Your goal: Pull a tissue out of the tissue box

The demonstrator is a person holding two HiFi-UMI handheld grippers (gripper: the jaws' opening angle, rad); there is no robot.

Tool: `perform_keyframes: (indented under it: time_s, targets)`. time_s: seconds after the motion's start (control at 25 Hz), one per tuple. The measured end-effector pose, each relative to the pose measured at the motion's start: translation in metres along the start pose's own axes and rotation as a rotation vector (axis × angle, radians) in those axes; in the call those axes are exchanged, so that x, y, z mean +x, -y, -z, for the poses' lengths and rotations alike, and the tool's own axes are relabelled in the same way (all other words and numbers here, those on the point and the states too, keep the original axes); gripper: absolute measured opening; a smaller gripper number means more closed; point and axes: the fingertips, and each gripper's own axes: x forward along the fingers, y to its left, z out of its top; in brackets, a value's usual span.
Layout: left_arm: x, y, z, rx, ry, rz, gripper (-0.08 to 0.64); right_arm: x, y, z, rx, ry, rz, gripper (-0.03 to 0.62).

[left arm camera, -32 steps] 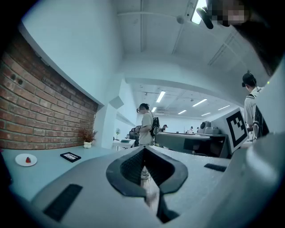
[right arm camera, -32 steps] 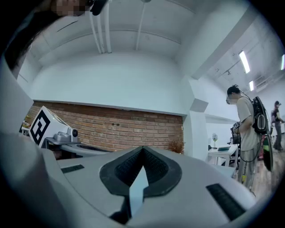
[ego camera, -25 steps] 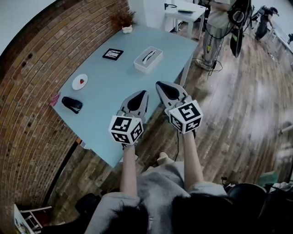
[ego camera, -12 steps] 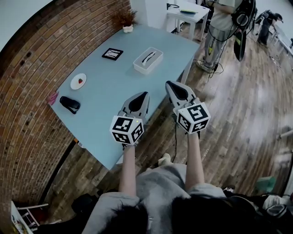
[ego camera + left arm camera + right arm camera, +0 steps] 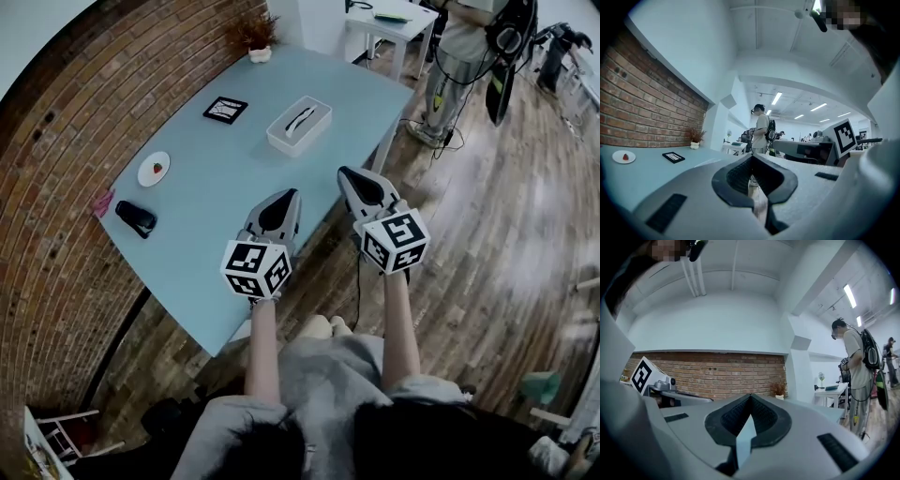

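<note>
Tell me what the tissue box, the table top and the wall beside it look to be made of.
Tissue box: probably plastic, pale and smooth with rounded corners; too small to be sure. Table top: smooth matt light-blue surface, perhaps laminate or painted board; no grain shows. Wall: bare red brick, with visible courses and mortar joints.

Tissue box (image 5: pixel 299 125): pale, rectangular, 1 dark curved slot along top face. Sits flat, slot up, long axis diagonal in head view. On far half of light-blue table (image 5: pixel 211 192), near black frame (image 5: pixel 225 109), apart from it.
</note>
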Motion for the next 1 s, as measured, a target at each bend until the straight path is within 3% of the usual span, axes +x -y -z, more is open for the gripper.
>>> perform_keyframes:
  time_s: [0.44,1.0]
  targets:
    - [0.051,-0.022,0.014,0.004,-0.042,-0.010,0.003,0.046,0.034,0.011,0.006,-0.017,-0.041,0.000]
    - [0.135,-0.072,0.024,-0.058,-0.037,-0.050,0.003,0.129,0.087,0.026,-0.019,-0.069,-0.139,0.000]
